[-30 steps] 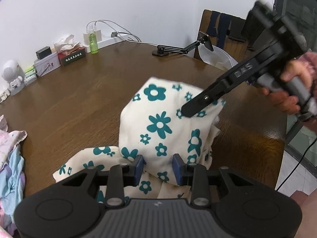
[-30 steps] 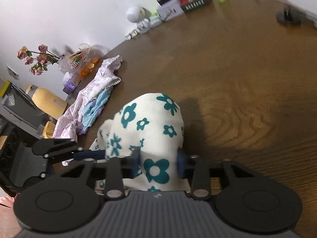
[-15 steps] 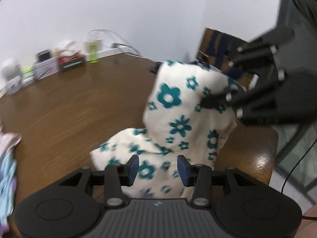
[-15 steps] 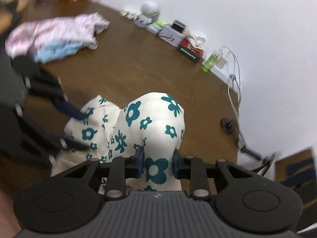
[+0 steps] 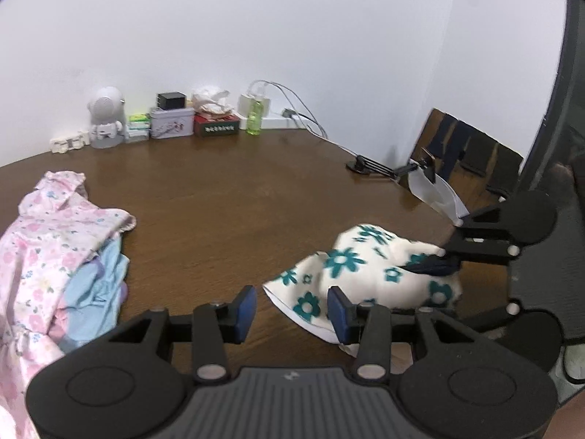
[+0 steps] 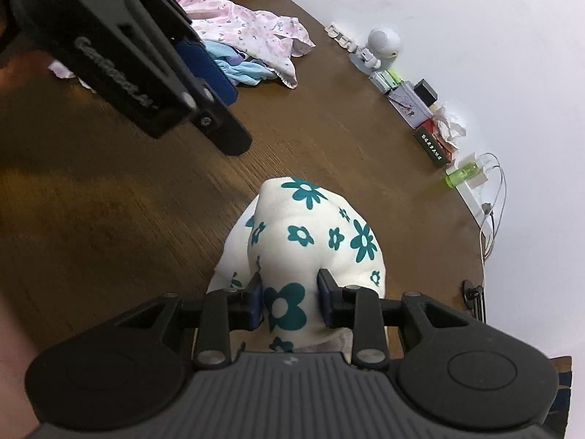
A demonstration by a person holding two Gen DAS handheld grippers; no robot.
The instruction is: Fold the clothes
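A cream cloth with teal flowers (image 5: 365, 274) lies bunched on the brown table (image 5: 219, 212) near its right edge. My right gripper (image 6: 290, 301) is shut on a fold of the cloth (image 6: 310, 226), though its jaws are opening slightly. In the left wrist view the right gripper (image 5: 437, 260) reaches into the cloth from the right. My left gripper (image 5: 291, 312) is open, with bare table between its pads and the cloth's edge just inside the right pad. From the right wrist view the left gripper (image 6: 226, 109) hovers at the upper left, apart from the cloth.
A pile of pink and light-blue clothes (image 5: 55, 241) lies at the table's left (image 6: 252, 44). Along the wall stand a white figurine (image 5: 106, 117), a tin box (image 5: 172, 122), a green bottle (image 5: 255, 120) and cables. A black holder arm (image 5: 384, 172) and a chair (image 5: 468, 157) are at the right.
My left gripper let go of the flowered cloth and drew away to the left. The right gripper rolled and carried the raised cloth down toward the table's right edge.
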